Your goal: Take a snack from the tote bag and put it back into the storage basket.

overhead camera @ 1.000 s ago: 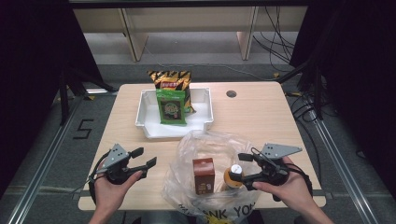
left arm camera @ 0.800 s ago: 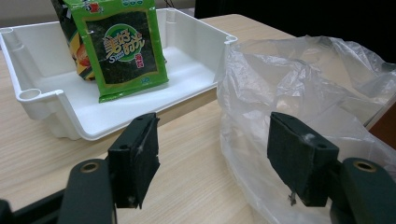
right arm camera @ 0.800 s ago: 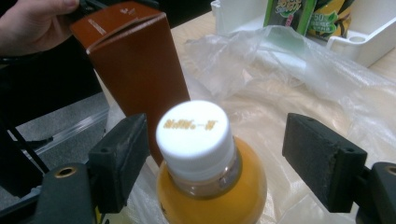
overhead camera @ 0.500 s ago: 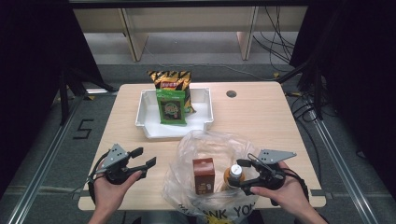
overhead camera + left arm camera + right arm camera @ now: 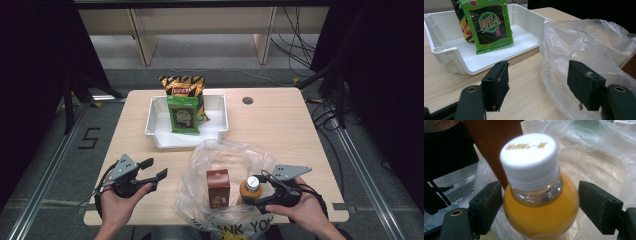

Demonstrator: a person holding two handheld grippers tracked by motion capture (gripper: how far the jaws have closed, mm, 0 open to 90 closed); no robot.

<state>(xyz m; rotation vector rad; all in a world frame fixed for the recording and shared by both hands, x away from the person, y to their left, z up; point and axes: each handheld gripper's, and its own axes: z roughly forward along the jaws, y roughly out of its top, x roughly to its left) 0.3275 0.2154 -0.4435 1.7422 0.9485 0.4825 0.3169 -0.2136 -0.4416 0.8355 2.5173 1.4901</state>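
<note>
**A:** What are we looking at first?

**B:** A small bottle of orange drink with a white screw cap. It stands upright inside a clear plastic bag at the near edge of a light wooden table. Just to its left in the bag stands a brown carton.

**A:** And where is our right gripper?

**B:** Our right gripper is at the bottle's shoulder, one jaw on each side. In the right gripper view the jaws are spread: the left pad looks to be at the bottle's side, while a gap shows before the right pad. We cannot call it a pinch.

**A:** The left one?

**B:** Our left gripper is held over the table to the left of the bag, well apart from the bottle. Its jaws are spread with nothing between them; one pad sits just beside the bag's crinkled edge.

**A:** Anything farther out?

**B:** Beyond the bag sits a white plastic tray. A green seaweed snack packet leans upright in it, with a yellow-and-black striped snack bag behind.
</note>
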